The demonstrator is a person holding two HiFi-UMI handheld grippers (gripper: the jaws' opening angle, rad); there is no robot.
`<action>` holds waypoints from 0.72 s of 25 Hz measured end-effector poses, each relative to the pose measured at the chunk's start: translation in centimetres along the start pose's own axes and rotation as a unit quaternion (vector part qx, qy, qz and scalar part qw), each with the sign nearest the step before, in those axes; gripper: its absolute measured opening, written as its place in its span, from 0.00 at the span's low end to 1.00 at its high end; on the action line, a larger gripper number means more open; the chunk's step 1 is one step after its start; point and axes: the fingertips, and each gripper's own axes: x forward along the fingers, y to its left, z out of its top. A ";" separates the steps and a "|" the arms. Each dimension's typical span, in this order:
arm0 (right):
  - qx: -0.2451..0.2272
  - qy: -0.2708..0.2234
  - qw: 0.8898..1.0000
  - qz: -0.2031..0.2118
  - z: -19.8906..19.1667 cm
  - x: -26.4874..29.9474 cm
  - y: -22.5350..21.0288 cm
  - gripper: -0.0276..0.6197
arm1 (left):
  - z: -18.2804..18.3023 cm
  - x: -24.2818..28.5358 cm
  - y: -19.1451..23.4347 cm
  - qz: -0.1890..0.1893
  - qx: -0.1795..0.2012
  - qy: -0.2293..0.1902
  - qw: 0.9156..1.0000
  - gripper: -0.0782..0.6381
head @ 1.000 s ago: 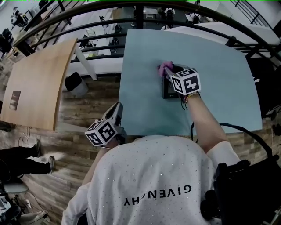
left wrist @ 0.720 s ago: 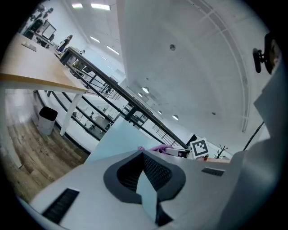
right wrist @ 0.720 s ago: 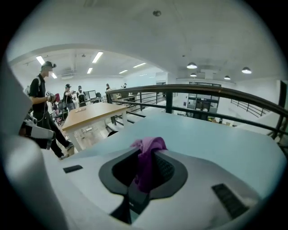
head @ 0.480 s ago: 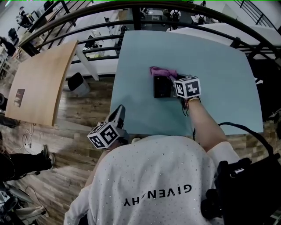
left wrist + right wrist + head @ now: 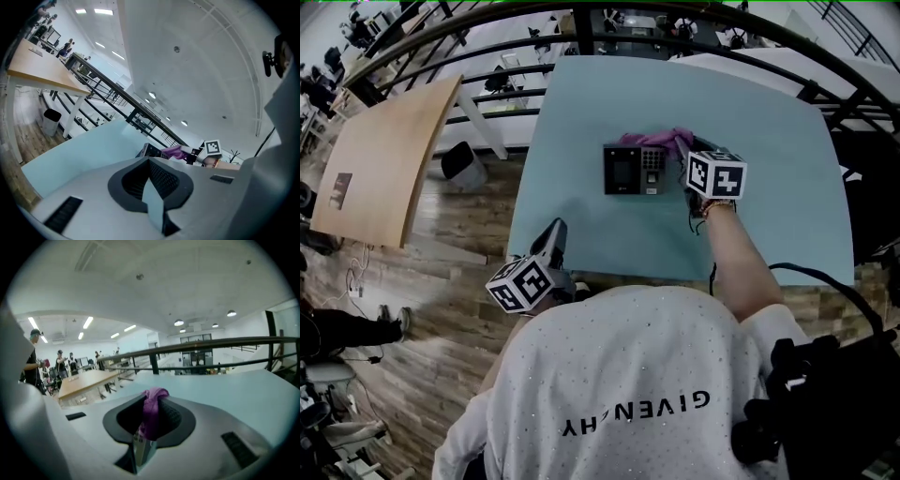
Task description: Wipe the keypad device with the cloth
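Cloth point(image 5: 667, 141) hangs pinched in the right gripper point(image 5: 146, 427) at the keypad device's point(image 5: 633, 170) far edge, while the left gripper point(image 5: 152, 190) is clenched empty near the table point(image 5: 778, 141) edge.

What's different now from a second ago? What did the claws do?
The right claw, clamped on the pink cloth, slid rightward off the keypad device and dragged the cloth along its far edge. The device's screen and keys now show uncovered. The left claw stayed shut and empty by the near edge of the table.
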 end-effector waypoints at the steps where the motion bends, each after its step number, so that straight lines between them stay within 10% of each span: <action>1: 0.011 -0.043 0.999 0.012 2.4 -0.9 0.0 0.13 | -0.2 -0.2 -0.4 0.002 0.000 -0.005 1.000 0.11; 5: 0.072 -0.164 0.976 0.120 8.4 -4.2 1.5 0.13 | -0.5 -1.2 -1.1 0.017 -0.001 -0.032 0.999 0.11; 8: 0.109 -0.163 0.964 0.179 7.3 -4.1 2.4 0.13 | -1.3 -2.1 -1.2 0.032 -0.004 -0.039 0.999 0.11; 18: 0.277 -0.095 0.946 0.142 -2.3 1.1 -0.8 0.13 | -4.2 -5.2 -0.8 0.082 -0.005 -0.041 0.996 0.11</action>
